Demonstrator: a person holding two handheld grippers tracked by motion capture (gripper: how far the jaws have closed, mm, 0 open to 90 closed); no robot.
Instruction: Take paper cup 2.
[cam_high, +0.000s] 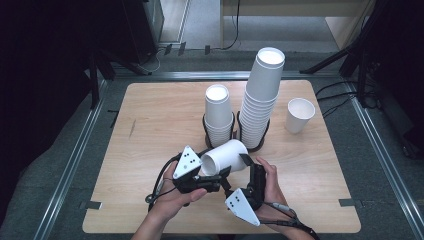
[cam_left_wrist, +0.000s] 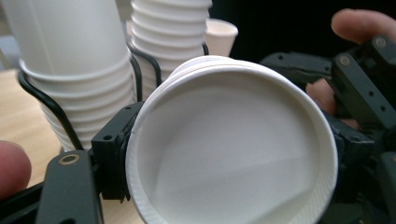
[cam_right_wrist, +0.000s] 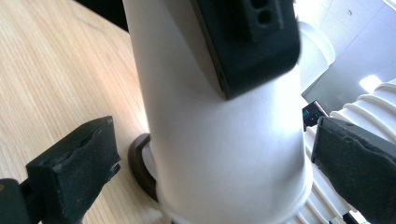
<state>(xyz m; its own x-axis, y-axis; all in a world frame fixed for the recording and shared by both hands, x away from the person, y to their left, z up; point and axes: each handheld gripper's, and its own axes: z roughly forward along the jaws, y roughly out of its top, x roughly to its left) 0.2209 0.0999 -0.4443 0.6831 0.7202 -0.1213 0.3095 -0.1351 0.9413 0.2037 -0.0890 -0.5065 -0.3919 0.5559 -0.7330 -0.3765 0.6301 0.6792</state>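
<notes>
While the left tool (cam_high: 219, 176) is pinching the rim of the nested paper cups (cam_high: 227, 156), they are lying on their side above the bench (cam_high: 150, 125), mouth facing 7 o'clock, base pointing 1 o'clock toward the short stack (cam_high: 218, 114) and tall stack (cam_high: 261, 100). The right tool (cam_high: 248, 167) is sitting at the cups' 4 o'clock, jaws spread wide astride the cup wall, pads not touching. Long axis is running 7-to-1, so pulling along it looks like the next move.

Plain white paper cup (cam_high: 227, 156); white ribbed cup stacks (cam_high: 261, 100); pale wood-grain table (cam_high: 150, 120); black gripper jaws.
</notes>
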